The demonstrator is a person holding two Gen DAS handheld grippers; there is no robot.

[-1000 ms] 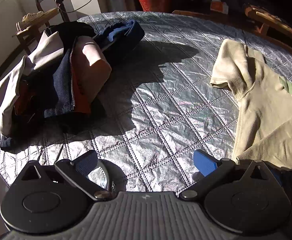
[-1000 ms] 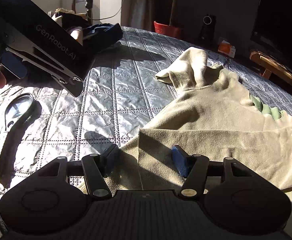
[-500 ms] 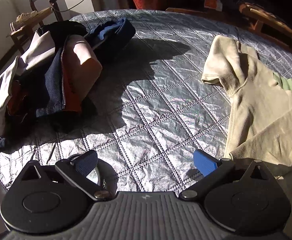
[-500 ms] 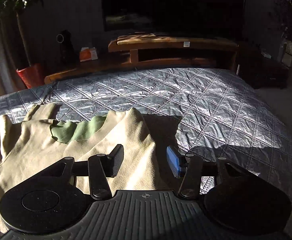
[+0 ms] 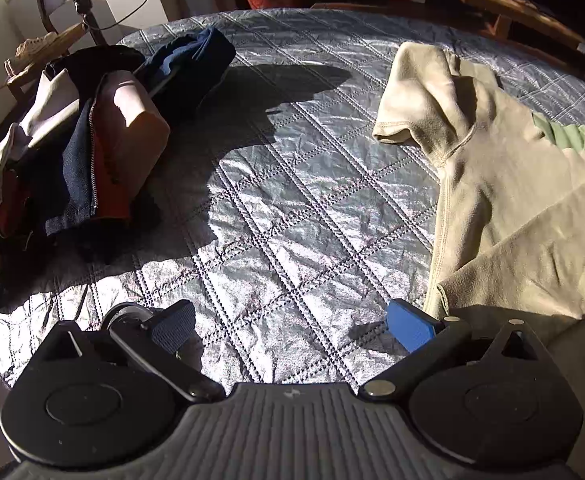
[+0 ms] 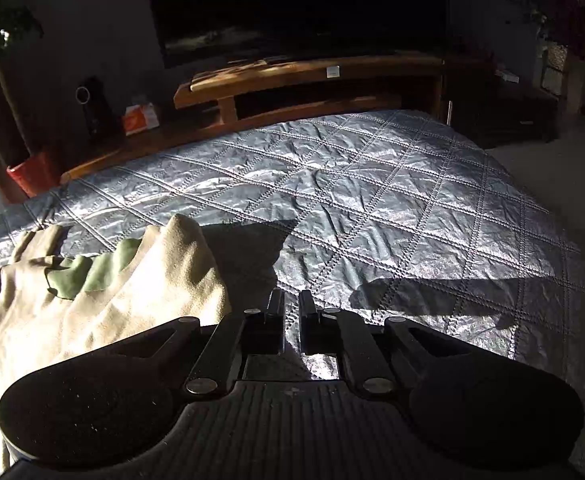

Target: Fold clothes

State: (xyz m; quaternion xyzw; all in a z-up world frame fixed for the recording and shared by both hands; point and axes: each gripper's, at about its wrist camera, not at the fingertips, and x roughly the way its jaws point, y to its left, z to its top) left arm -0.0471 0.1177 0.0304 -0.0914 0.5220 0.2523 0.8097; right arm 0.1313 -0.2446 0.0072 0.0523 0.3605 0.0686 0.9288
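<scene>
Showing clothes pile (image 5: pixel 72 152) only left | right tongs (image 6: pixel 291 314) nearly closed

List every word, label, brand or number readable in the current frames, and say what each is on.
No text can be read in either view.
Orange-and-white box on the low wooden shelf: print too blurred to read.
White sticker on the wooden TV bench: too small to read.
Left hand-held gripper body: a small embossed mark only, no letters.
Beige sweatshirt: no print visible.
</scene>
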